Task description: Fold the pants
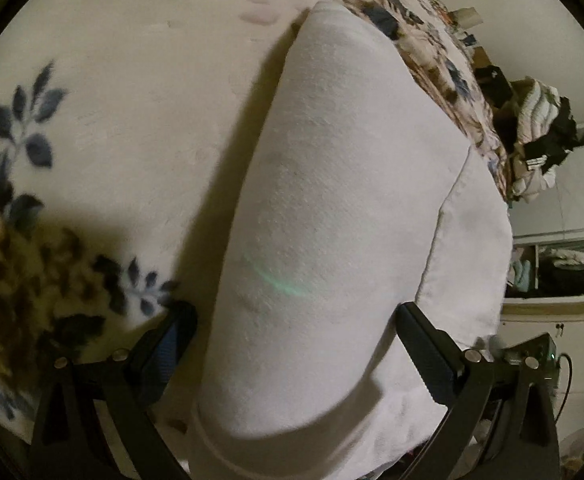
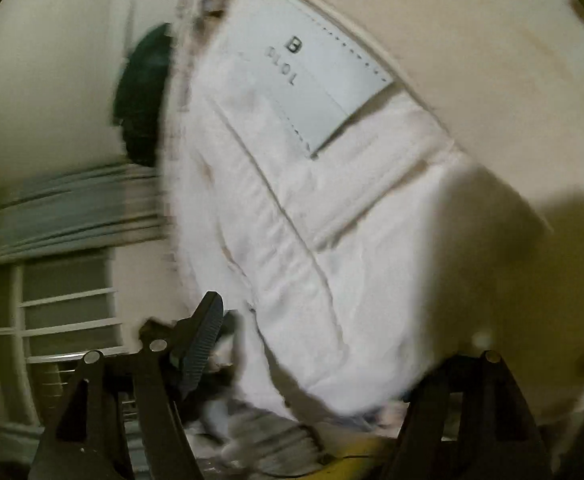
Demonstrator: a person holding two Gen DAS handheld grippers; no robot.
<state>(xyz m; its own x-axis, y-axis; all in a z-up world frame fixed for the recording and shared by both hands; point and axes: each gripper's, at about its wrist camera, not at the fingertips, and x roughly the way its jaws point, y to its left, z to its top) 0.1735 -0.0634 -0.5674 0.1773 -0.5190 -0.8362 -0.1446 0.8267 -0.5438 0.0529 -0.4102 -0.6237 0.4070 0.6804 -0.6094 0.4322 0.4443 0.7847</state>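
handling: white pants (image 1: 331, 200) look like a mid-weight woven cotton, soft and floppy, not fragile; layers will likely slide on each other, and the thick waistband end should hold shape best
grip spot: judged best at a folded edge or the waistband corner, pinching all layers at once; the flat middle offers nothing to pinch
look: off-white, slightly textured cloth, already doubled into a long rounded bundle in the left view; a second layer's edge (image 1: 451, 220) shows on its right
detail: right view shows a pale rectangular brand patch (image 2: 311, 80) with stitched border and dark letters, plus seams below; blurred
location: lying on a cream floral blanket (image 1: 112, 100) on a bed, running away from the left camera
left gripper (image 1: 292, 320): jaws spread wide, straddling the bundle's near end, clamping nothing
right gripper (image 2: 331, 340): left finger (image 2: 202, 344) visible beside the cloth, the other hidden under fabric; looks wide apart, grip on the cloth cannot be told
background: clothes heap (image 1: 539, 140) off the bed
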